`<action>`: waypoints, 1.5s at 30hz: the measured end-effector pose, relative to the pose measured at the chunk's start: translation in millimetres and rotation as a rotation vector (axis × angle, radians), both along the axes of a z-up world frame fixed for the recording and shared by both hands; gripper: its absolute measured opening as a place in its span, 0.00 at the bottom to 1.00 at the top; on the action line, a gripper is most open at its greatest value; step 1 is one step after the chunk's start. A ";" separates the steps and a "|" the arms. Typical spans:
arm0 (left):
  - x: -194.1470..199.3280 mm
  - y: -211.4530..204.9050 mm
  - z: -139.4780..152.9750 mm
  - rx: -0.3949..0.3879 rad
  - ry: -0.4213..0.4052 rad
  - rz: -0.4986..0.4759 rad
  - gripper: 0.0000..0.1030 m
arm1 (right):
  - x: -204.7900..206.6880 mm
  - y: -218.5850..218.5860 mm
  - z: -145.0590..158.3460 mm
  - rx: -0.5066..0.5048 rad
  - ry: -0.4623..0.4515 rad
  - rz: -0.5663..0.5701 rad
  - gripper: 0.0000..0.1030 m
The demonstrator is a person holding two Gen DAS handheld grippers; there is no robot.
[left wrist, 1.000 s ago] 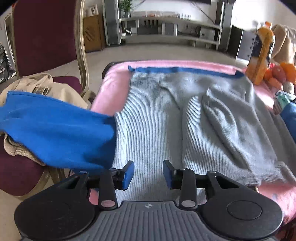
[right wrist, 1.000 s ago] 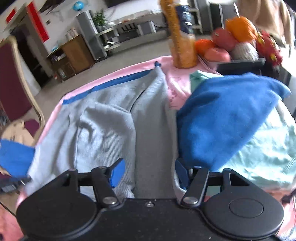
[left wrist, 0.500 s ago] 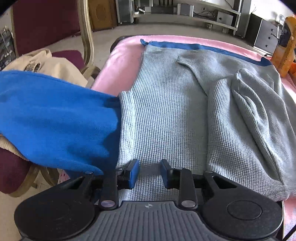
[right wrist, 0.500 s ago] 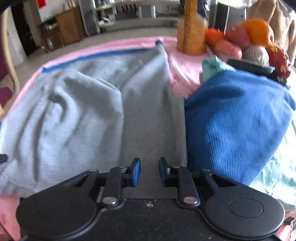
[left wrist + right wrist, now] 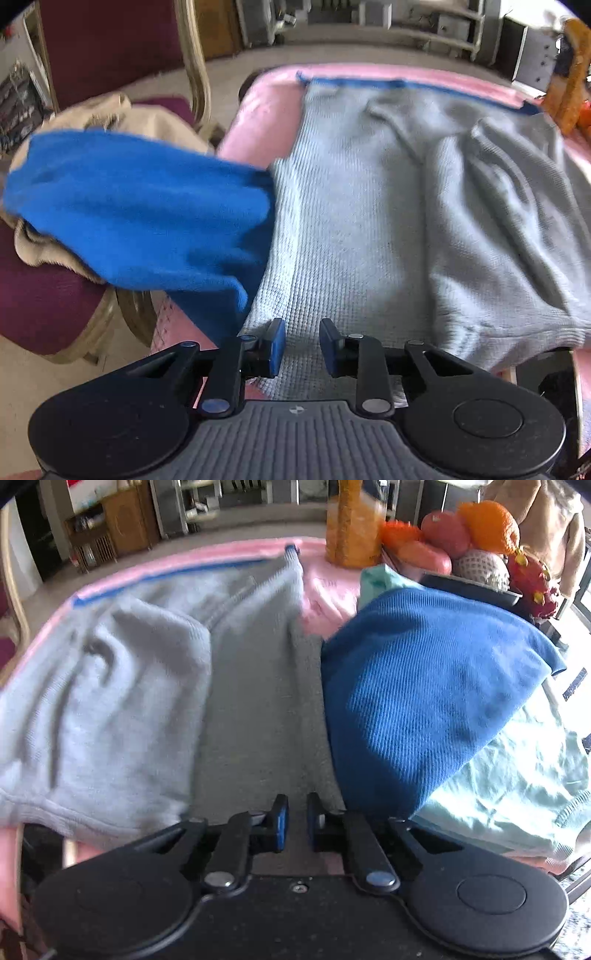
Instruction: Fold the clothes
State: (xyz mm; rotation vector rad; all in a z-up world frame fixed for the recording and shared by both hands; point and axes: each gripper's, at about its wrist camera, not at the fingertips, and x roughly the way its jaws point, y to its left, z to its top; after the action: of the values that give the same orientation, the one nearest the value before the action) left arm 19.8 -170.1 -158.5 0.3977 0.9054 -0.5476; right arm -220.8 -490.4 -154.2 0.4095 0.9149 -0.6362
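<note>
A grey knit sweater (image 5: 388, 221) is seen spread on the pink-covered counter (image 5: 258, 122), its near hem between the parted left tongs (image 5: 302, 349), blue sleeve (image 5: 147, 210) at nine o'clock.

Over the last second the right gripper (image 5: 296, 821) has drawn its fingers in from a wide spread to a narrow slit — a strip of the grey sweater (image 5: 255, 709) sits in that gap at the near hem. The left gripper (image 5: 302, 347) narrowed half a second back and has parted a little since — its view has pulled back slightly from the sweater's near edge
</note>
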 end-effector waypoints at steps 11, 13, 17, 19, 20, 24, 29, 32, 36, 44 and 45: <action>0.3 -8.2 -3.6 -0.039 0.046 -0.025 0.33 | 7.0 9.1 7.4 0.049 -0.074 0.059 0.22; 2.1 -10.4 -7.7 -0.027 0.062 -0.023 0.33 | 11.8 9.7 2.7 0.057 -0.056 0.066 0.22; 5.4 -14.6 -15.4 -0.004 0.091 -0.021 0.35 | 16.7 9.6 -8.7 0.076 -0.009 0.063 0.24; 4.1 -15.5 -15.7 0.004 0.082 -0.024 0.36 | 18.5 10.1 -12.7 0.082 0.009 0.064 0.25; 3.1 -15.4 -15.0 0.010 0.081 -0.023 0.36 | 18.3 10.9 -12.3 0.082 0.012 0.068 0.25; -4.0 -11.1 -6.4 0.010 0.064 -0.018 0.42 | 3.0 8.7 5.2 0.104 -0.078 0.046 0.28; -12.8 -5.3 21.4 -0.029 0.043 -0.026 0.45 | -46.0 -12.7 48.7 0.241 -0.372 -0.081 0.43; -16.5 -1.1 45.9 -0.092 0.050 -0.029 0.47 | -77.4 -31.8 64.7 0.307 -0.516 -0.184 0.55; -25.9 -11.6 69.5 -0.130 0.040 -0.040 0.48 | -106.6 -58.0 67.3 0.328 -0.602 -0.310 0.65; -64.2 -53.1 68.9 -0.120 0.092 -0.158 0.49 | -164.2 -110.9 67.3 0.377 -0.767 -0.572 0.65; -66.4 -56.4 66.9 -0.112 0.096 -0.165 0.49 | -170.2 -118.2 58.3 0.402 -0.783 -0.618 0.65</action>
State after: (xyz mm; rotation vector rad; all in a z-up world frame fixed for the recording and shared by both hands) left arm -46.5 -226.5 -91.6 0.3482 0.9338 -0.7705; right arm -391.0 -608.6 -95.9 1.2318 0.1354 -0.7588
